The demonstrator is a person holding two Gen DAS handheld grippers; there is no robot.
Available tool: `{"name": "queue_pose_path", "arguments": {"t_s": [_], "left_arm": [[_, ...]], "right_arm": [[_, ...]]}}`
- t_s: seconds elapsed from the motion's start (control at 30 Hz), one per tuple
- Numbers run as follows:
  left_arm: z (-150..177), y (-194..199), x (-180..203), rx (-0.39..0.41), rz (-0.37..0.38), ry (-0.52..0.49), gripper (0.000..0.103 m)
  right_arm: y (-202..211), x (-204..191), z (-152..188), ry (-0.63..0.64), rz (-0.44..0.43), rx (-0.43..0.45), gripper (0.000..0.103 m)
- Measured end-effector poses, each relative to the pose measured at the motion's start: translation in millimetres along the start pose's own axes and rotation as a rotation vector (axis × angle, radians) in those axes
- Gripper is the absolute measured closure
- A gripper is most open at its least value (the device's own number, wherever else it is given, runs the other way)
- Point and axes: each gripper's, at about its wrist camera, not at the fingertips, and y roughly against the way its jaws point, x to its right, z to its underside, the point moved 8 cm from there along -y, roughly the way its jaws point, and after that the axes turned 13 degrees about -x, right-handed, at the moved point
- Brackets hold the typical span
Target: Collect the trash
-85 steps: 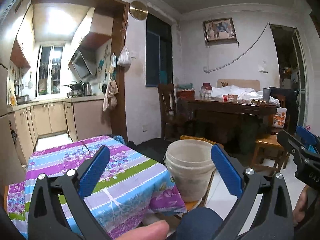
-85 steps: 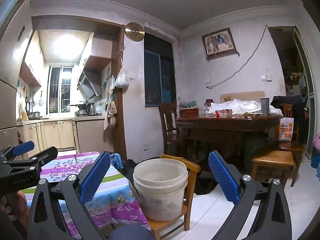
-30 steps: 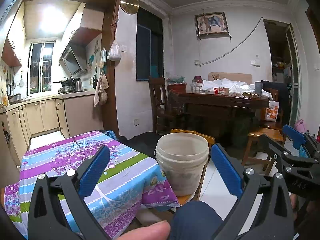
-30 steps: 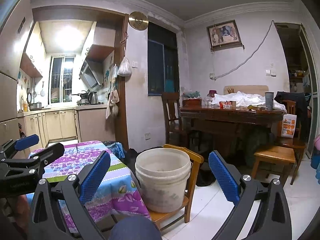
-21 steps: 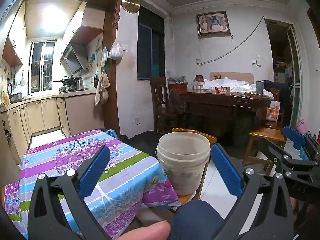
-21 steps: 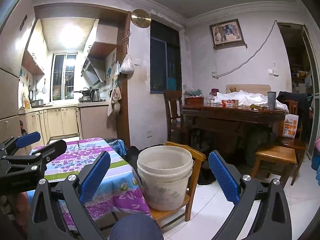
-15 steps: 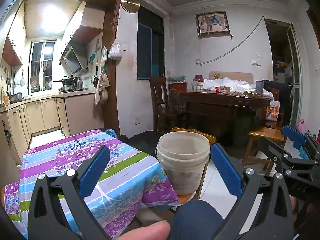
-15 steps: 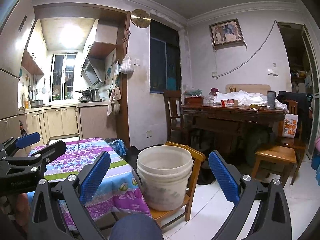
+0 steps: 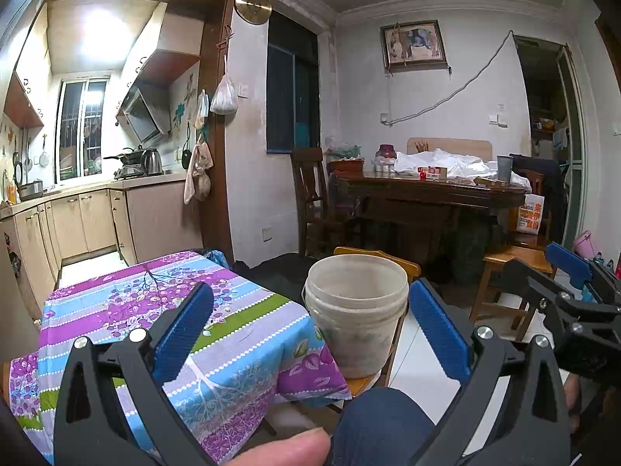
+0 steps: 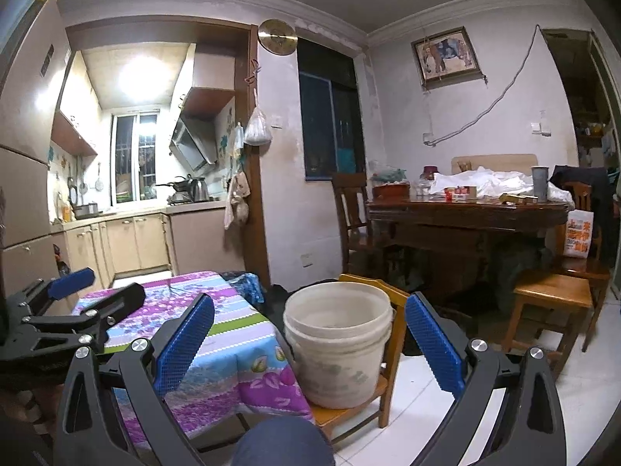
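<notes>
A dirty white plastic bucket (image 9: 355, 320) stands on a low wooden chair (image 9: 378, 262), right of a small table with a striped flowered cloth (image 9: 155, 310). It also shows in the right wrist view (image 10: 337, 343). My left gripper (image 9: 310, 326) is open and empty, held above the table's near edge, the bucket between its blue pads. My right gripper (image 10: 308, 338) is open and empty, also facing the bucket. No loose trash shows on the cloth (image 10: 233, 334). Each gripper appears in the other's view: the right one (image 9: 574, 295), the left one (image 10: 73, 310).
A dark wooden dining table (image 9: 427, 194) with white bags and boxes stands at the back, with chairs (image 9: 310, 194) around it. A wooden stool (image 10: 555, 295) is at the right. The kitchen (image 9: 89, 194) opens at the back left. My knee (image 9: 380, 419) is below.
Both grippers stayed open and empty. The views shifted only slightly; the right wrist view drifted a little, so the bucket sits somewhat more to the centre.
</notes>
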Motion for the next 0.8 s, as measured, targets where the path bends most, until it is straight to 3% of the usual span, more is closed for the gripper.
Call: {"name": "queue_pose_path", "arguments": {"t_s": [0.43, 0.8], "left_arm": [[1, 0, 2, 0.001, 0.0, -0.01, 0.006], [1, -1, 2, -0.002, 0.003, -0.009, 0.006]], "right_arm": [[16, -1, -16, -0.012, -0.02, 0.024, 0.005], [14, 17, -11, -0.063, -0.008, 0.027, 0.005]]}}
